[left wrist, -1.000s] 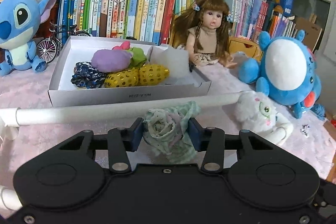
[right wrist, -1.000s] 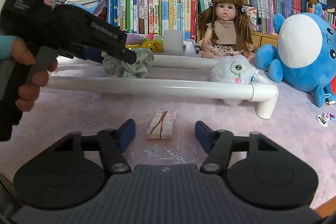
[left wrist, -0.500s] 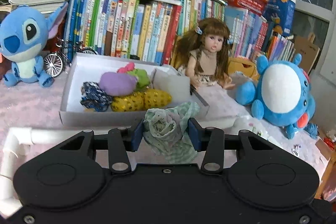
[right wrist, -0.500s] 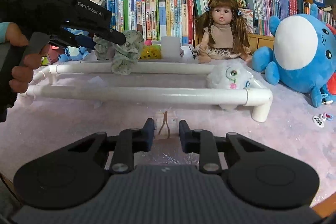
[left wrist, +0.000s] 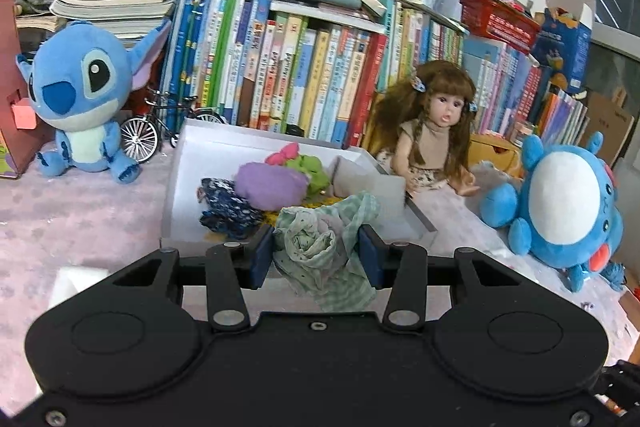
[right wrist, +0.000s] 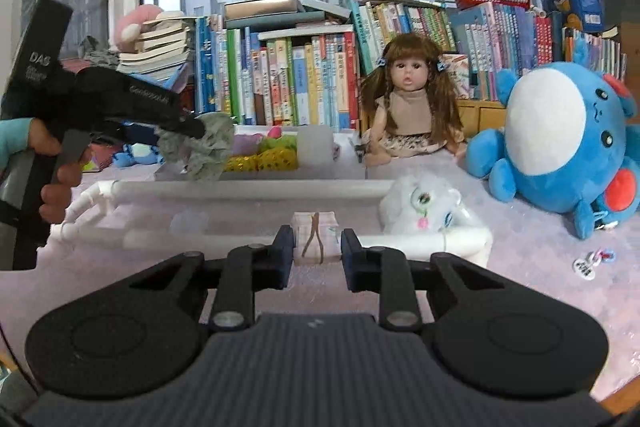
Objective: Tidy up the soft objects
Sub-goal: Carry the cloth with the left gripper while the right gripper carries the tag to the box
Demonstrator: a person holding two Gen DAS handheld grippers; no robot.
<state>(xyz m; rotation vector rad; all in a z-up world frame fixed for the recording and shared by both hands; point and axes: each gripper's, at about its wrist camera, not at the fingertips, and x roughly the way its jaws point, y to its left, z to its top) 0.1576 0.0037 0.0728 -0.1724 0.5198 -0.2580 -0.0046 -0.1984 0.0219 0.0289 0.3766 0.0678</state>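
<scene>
My left gripper is shut on a green checked scrunchie and holds it in the air just in front of the white box. The box holds a purple pouch, a dark blue scrunchie, green and pink pieces and yellow ones. In the right wrist view the left gripper and scrunchie hang above the box's near left corner. My right gripper is shut on a small white folded cloth with a brown bow, lifted off the table.
A white pipe frame lies between me and the box. A white plush leans on its right end. A doll, a blue round plush, a Stitch plush, a toy bicycle and rows of books stand behind.
My left gripper rose and moved forward over the pipe frame toward the box, still holding the scrunchie. My right gripper closed on the folded cloth and lifted it.
</scene>
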